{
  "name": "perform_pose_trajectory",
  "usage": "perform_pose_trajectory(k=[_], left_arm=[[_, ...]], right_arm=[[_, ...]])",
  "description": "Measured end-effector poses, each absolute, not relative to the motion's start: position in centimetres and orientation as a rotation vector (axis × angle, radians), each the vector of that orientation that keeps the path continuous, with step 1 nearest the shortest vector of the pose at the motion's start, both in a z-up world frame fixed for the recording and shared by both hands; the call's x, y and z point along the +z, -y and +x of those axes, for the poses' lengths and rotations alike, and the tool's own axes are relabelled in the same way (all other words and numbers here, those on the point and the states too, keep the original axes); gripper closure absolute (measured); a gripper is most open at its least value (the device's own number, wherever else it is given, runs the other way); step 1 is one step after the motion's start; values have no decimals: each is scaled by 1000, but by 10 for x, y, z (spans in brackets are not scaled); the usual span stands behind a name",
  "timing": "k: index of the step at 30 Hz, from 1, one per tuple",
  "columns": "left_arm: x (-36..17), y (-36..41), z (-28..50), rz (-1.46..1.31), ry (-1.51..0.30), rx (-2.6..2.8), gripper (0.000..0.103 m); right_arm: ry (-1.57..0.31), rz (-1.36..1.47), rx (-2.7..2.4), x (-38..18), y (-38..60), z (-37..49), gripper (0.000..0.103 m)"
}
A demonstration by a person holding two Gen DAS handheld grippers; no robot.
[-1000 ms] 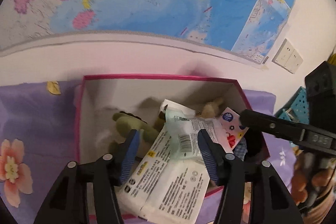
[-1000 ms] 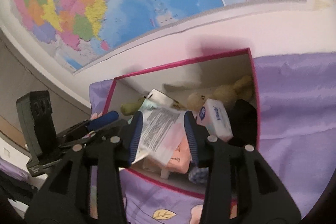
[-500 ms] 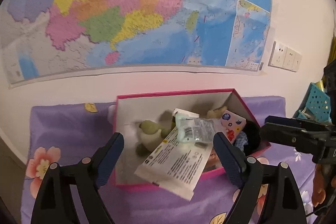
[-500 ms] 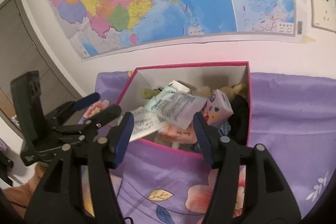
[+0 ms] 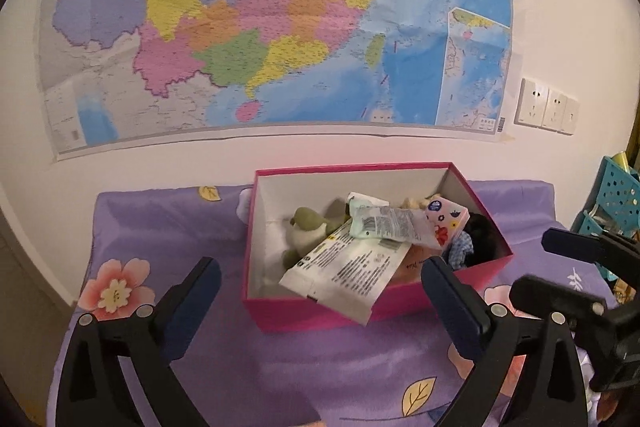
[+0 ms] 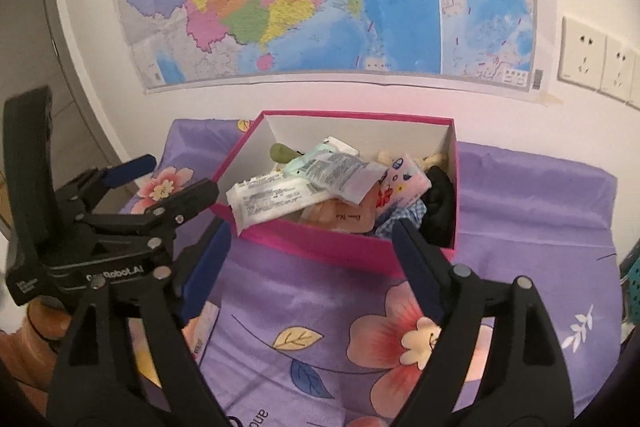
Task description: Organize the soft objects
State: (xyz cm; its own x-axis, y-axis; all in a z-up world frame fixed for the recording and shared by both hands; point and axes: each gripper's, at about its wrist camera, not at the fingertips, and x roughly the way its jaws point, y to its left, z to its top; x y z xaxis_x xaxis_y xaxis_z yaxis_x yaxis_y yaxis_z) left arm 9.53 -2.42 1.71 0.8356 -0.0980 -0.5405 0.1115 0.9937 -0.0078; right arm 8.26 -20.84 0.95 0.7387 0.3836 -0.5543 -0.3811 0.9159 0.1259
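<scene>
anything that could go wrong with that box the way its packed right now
The big white wipes pack juts over the front rim of the pink box, so it may slide out onto the purple cloth. The smaller pack only rests loose on top and could slip off. Both claws are opening, empty, steadying nothing.

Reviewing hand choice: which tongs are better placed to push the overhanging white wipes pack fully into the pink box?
Left, probably. The white wipes pack overhangs the pink box rim between the left tongs; from the right tongs it lies off to the left. Both are opening, empty.
</scene>
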Motion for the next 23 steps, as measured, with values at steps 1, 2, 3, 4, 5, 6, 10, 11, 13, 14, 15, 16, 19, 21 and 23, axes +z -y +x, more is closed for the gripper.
perform_pose_trajectory(k=[1, 2, 3, 4, 5, 6, 10, 11, 13, 14, 15, 16, 19, 21, 23], left_arm=[[18, 24, 91, 26, -565, -109, 1], [18, 24, 88, 26, -561, -104, 1], [19, 24, 85, 28, -558, -95, 1], [19, 24, 81, 30, -552, -88, 1], [19, 24, 78, 30, -547, -83, 1], [19, 23, 74, 31, -541, -76, 1], [17, 24, 65, 32, -541, -60, 1], [16, 23, 63, 30, -542, -56, 1], [13, 23, 58, 28, -542, -45, 1], [12, 23, 56, 27, -542, -39, 1], [12, 23, 54, 27, -541, -35, 1], [11, 23, 51, 28, -541, -32, 1], [8, 26, 42, 52, -528, -10, 1], [7, 30, 35, 70, -512, 2, 1], [5, 32, 32, 88, -507, 22, 1]], right_arm=[[-606, -2, 410, 8, 207, 78, 17], [-604, -8, 403, 8, 205, 76, 17], [-599, -11, 399, 6, 204, 73, 17], [-596, -11, 394, 5, 204, 71, 17], [-594, -15, 389, 4, 202, 69, 17], [-586, -20, 381, 2, 201, 66, 17], [-565, -36, 350, -4, 200, 55, 17], [-564, -40, 343, -6, 199, 52, 17], [-554, -45, 335, -9, 198, 45, 17], [-550, -49, 330, -11, 197, 43, 17], [-548, -51, 325, -12, 197, 39, 17], [-541, -54, 318, -14, 196, 36, 17], [-526, -71, 309, -18, 193, 26, 17], [-520, -77, 310, -20, 190, 22, 17], [-515, -92, 301, -23, 188, 18, 17]])
